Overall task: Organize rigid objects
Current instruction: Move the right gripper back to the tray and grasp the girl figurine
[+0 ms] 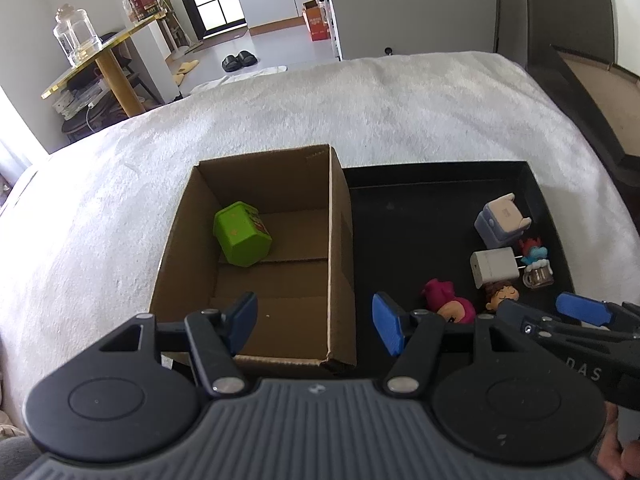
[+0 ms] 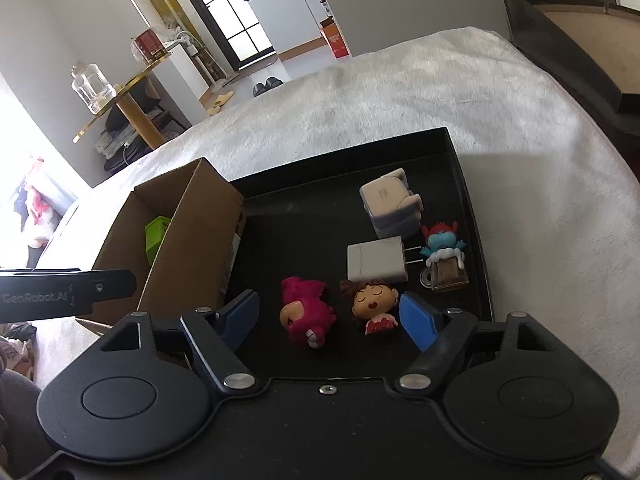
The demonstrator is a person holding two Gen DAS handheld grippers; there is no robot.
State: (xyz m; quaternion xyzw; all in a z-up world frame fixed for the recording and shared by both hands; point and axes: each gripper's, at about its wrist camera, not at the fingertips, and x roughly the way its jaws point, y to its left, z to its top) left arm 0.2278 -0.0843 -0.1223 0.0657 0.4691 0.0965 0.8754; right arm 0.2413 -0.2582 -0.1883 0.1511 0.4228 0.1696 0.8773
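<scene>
An open cardboard box (image 1: 330,240) holds a green cube-shaped toy (image 1: 242,234). Beside it, a black tray (image 2: 304,232) carries a pink figure (image 2: 304,312), a brown-haired doll (image 2: 374,302), a white charger plug (image 2: 376,260), a white-and-lavender block toy (image 2: 390,204) and a blue figure in a mug (image 2: 442,256). My left gripper (image 1: 315,324) stands open and empty over the box's near right corner. My right gripper (image 2: 328,318) is open low over the tray. The pink figure and the doll lie between its fingers, untouched by its pads.
Box and tray rest on a white fluffy cover (image 1: 400,100) that falls away at the far edge. A gold side table with a glass jar (image 1: 76,40) stands beyond on the left, and a dark ledge (image 1: 580,92) runs along the right.
</scene>
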